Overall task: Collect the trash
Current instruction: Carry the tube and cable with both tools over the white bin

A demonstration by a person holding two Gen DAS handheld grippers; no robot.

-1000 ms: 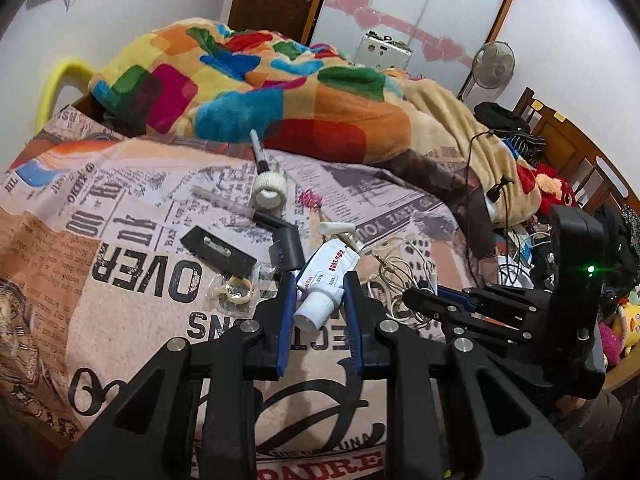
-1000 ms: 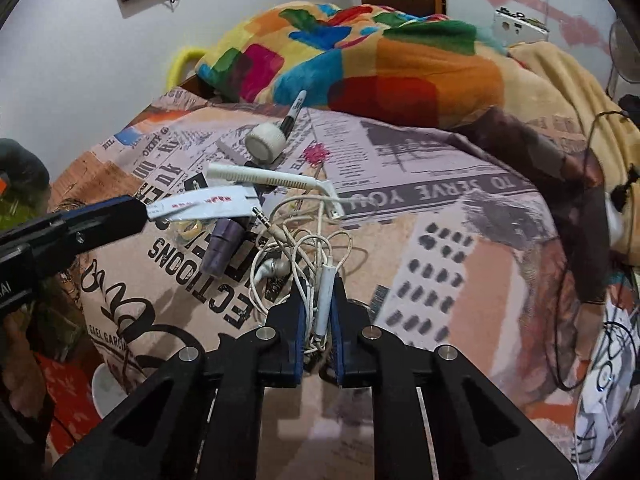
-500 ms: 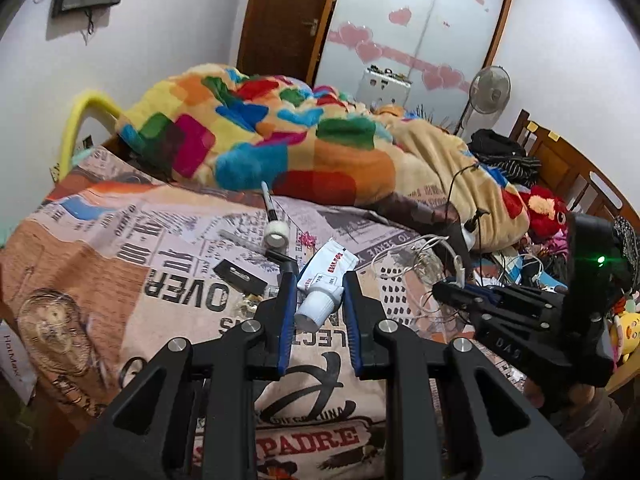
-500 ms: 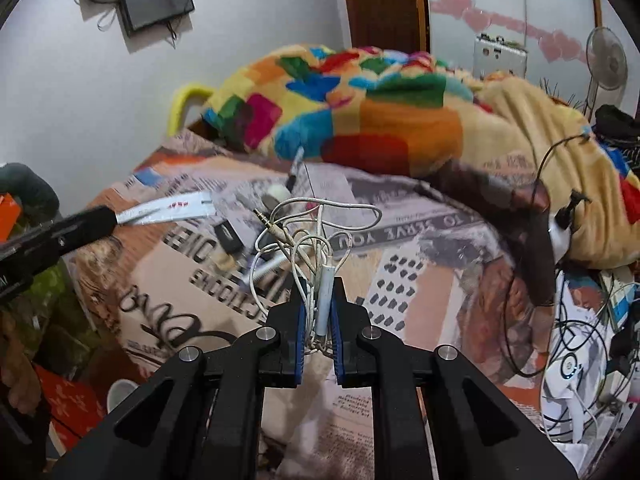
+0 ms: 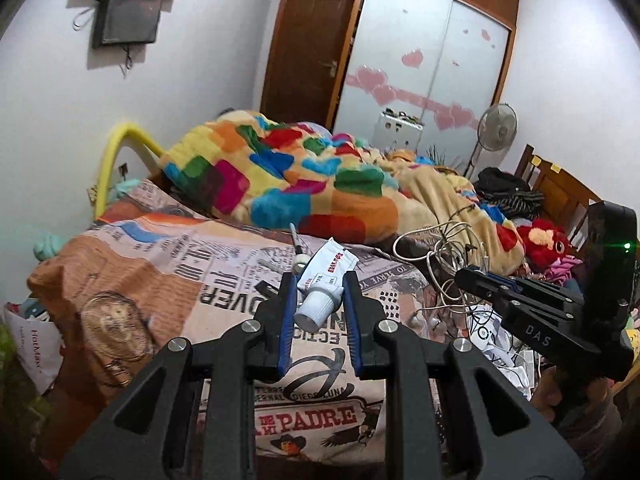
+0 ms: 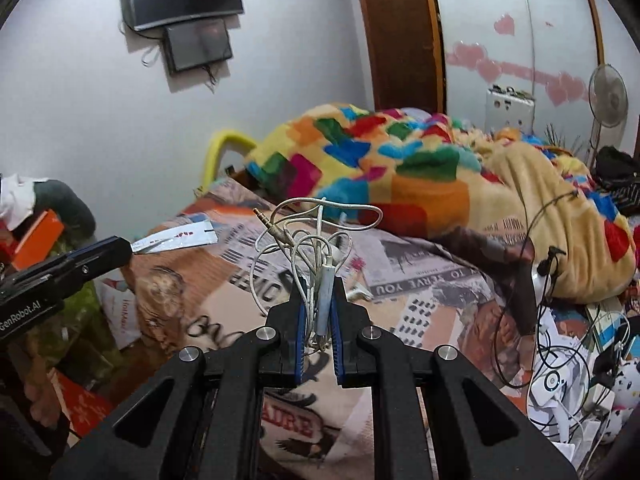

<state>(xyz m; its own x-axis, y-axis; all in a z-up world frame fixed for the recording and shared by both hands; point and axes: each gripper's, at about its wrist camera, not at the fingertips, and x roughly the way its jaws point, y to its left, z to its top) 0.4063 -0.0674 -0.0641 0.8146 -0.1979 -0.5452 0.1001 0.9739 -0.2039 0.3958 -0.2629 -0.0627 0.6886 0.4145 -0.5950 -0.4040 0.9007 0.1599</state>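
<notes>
My left gripper point(image 5: 318, 284) sits centre frame in the left wrist view, its blue pads clamped on a white tube point(image 5: 325, 282) at the neck, with the ribbed cap pointing back at the camera and the flattened end with red print sticking up and away. The tube is clear of the bed point(image 5: 160, 280), held above the newspaper-print cover. In the right wrist view that same tube point(image 6: 176, 239) pokes out of the left gripper point(image 6: 120, 252) at mid left.

My right gripper point(image 6: 319, 300) is centre frame in its own view, jaws nearly together and pinching a tangled white earphone cable point(image 6: 316, 248); the inline remote is caught between the pads, and the loops and the jack plug stand up above the fingertips. In the left wrist view the right gripper point(image 5: 464, 274) comes in from the right edge, with the cable point(image 5: 444, 252) bunched at its tip.

The patchwork blanket point(image 5: 288, 176) is heaped at the far end of the bed, upper middle. A marker point(image 5: 295, 238) lies on the cover just behind the tube.
</notes>
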